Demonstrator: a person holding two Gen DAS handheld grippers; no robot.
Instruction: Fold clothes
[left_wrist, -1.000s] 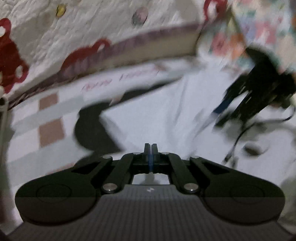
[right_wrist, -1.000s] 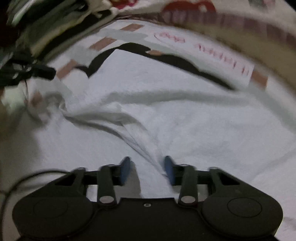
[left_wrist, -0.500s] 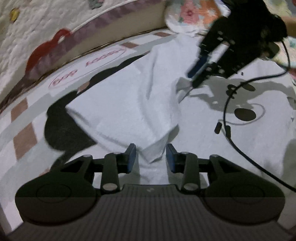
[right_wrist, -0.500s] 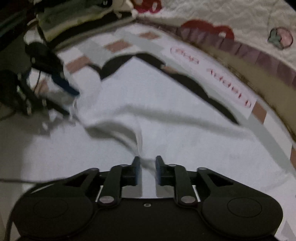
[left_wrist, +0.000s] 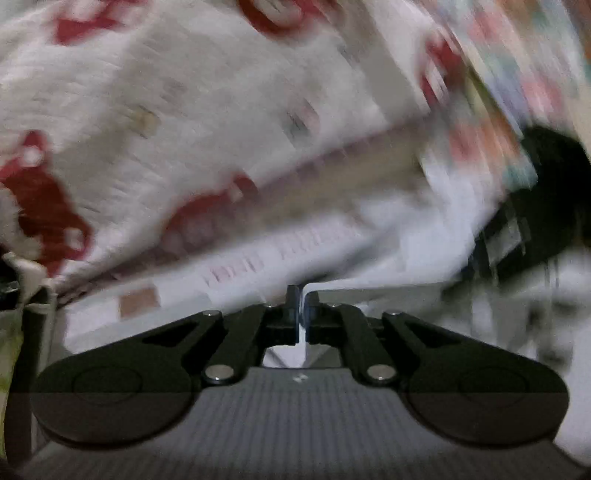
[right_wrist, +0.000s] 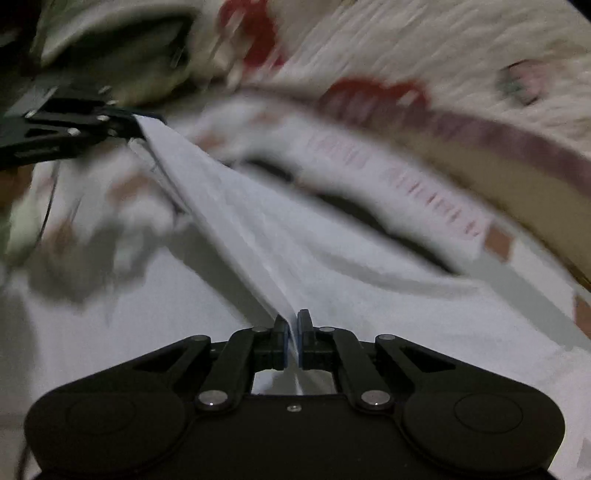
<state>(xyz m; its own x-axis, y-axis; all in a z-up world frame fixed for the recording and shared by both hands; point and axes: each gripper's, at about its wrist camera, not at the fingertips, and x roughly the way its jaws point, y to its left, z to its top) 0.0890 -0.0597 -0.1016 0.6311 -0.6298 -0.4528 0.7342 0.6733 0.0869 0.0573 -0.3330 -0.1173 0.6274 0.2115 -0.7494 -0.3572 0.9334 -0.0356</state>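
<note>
White cloth, the garment (left_wrist: 388, 236) you are folding, runs into your left gripper (left_wrist: 300, 314) in the left wrist view: its fingers are pressed together on a thin edge of the fabric, and a sliver of white shows below them too. Everything beyond is smeared, so you cannot read how the rest of the cloth hangs from here. A quilt with red shapes (left_wrist: 184, 110) fills the background, and the dark mass at the right edge looks like your right gripper (left_wrist: 546, 206), though it is too blurred to be sure. Keep this pinch firm; a thin edge like this could probably slip out if you jerk it.

Turn to the right wrist view. Your right gripper (right_wrist: 292, 332) is likewise clamped on the garment (right_wrist: 236, 221), with the fabric squeezed between the blue pads. From there a taut ridge of cloth rises up and left to the left gripper (right_wrist: 142, 127), which holds the other end. The remainder lies on the printed bed sheet (right_wrist: 424, 192) beneath, in front of the quilt (right_wrist: 461, 48). To fold cleanly, keep that span stretched evenly between both hands, raise them together, and carry the held edge over the resting part in one smooth sweep. Uneven tension would likely twist the fold.
</note>
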